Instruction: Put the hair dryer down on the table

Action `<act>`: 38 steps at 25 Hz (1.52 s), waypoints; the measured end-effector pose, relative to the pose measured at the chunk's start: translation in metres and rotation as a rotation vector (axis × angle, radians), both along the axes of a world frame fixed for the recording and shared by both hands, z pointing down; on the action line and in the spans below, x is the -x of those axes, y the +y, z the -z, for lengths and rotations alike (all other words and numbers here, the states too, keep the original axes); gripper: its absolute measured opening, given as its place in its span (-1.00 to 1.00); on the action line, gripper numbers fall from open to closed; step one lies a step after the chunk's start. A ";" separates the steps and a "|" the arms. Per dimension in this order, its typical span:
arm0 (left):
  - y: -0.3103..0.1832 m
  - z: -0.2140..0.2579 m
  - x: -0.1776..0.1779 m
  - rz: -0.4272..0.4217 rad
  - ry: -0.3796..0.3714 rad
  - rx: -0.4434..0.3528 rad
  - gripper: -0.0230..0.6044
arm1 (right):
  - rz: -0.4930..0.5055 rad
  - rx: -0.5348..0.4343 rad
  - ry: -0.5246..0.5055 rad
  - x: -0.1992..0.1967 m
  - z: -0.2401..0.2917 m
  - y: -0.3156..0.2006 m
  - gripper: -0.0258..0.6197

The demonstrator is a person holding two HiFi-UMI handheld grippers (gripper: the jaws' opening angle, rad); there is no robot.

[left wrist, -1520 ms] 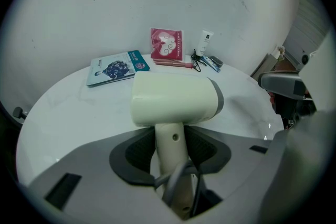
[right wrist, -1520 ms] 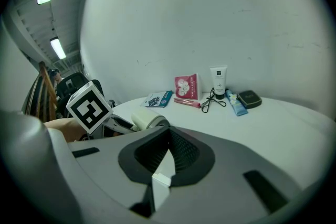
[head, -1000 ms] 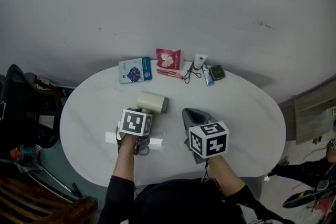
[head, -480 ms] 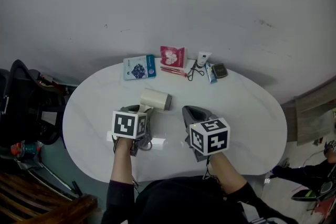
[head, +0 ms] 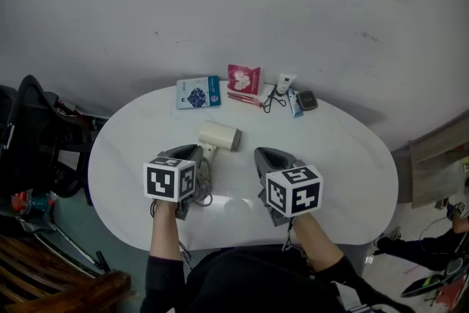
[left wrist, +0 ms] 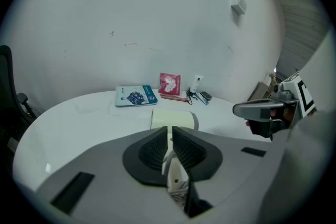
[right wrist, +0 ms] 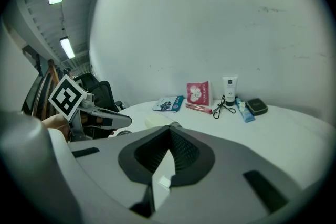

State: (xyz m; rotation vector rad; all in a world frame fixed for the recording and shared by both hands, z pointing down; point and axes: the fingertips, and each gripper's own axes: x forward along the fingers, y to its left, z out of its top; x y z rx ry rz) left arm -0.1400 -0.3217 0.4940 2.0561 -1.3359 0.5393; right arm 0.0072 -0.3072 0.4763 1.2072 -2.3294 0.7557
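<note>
left hand-held gripper (left wrist: 169, 132) has just been closing its jaws; they stand almost together, clamped on nothing, with a strip of cream showing through the slit. the cream hair dryer (head: 220, 135) lies on its side on the white tabletop (head: 344, 157), its barrel just ahead of that gripper's tips. right hand-held gripper (head: 259, 153), jaws together and empty, is near the dryer's other side. well beyond, by the wall, lie a blue packet (head: 198, 93), a pink packet (head: 243, 78), a white tube (head: 286, 80) and a dark compact (head: 305, 100).
</note>
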 end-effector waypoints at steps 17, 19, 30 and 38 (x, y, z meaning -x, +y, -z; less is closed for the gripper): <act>0.050 0.069 0.035 0.108 0.221 -0.260 -0.90 | 0.014 -0.057 -0.025 0.010 0.033 0.031 -0.92; 0.058 0.077 0.040 0.119 0.239 -0.295 -0.90 | 0.014 -0.059 -0.027 0.011 0.034 0.035 -0.92; 0.093 0.097 0.049 0.121 0.292 -0.370 -0.90 | 0.032 -0.089 -0.052 0.014 0.043 0.058 -0.92; 0.114 0.096 0.050 0.124 0.331 -0.372 -0.90 | 0.043 -0.099 -0.058 0.018 0.045 0.077 -0.92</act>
